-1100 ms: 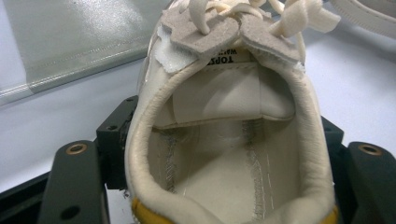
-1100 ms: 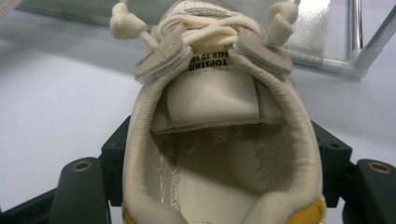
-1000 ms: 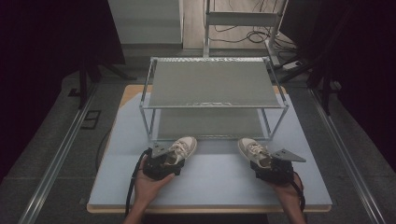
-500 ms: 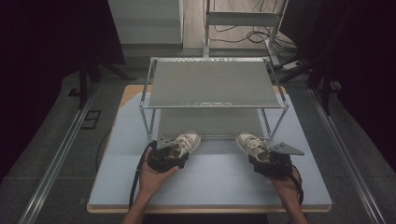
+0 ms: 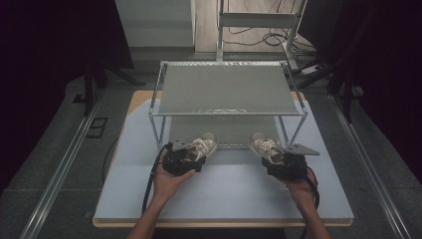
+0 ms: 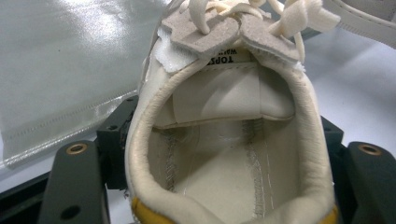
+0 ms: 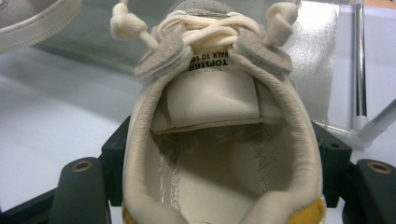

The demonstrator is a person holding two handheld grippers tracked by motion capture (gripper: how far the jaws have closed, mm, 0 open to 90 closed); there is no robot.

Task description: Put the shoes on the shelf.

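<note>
At the near edge of the pale blue tabletop (image 5: 224, 194), just in front of the two-tier metal wire rack (image 5: 226, 89), each hand carries one cream-coloured lace-up sneaker. The left gripper (image 5: 181, 160) has its black fingers (image 6: 74, 182) clamped on the heel sides of the left cream sneaker (image 5: 199, 148), whose toe points toward the rack's lower shelf (image 5: 219, 130); the left gripper view looks straight into the shoe's opening, with a finger pressed against each side of the heel. The right gripper (image 5: 284, 163) likewise grips the right cream sneaker (image 5: 264, 147) by its heel, fingers (image 7: 81, 186) closed against both sides, the laces and tongue label facing away toward the rack. Both shoes are thus already picked up and brought to the rack's front, toes aimed at the gap under the top shelf. What looks to remain is sliding the pair onto the silvery lower shelf, setting them down side by side, then opening the fingers and drawing back.
</note>
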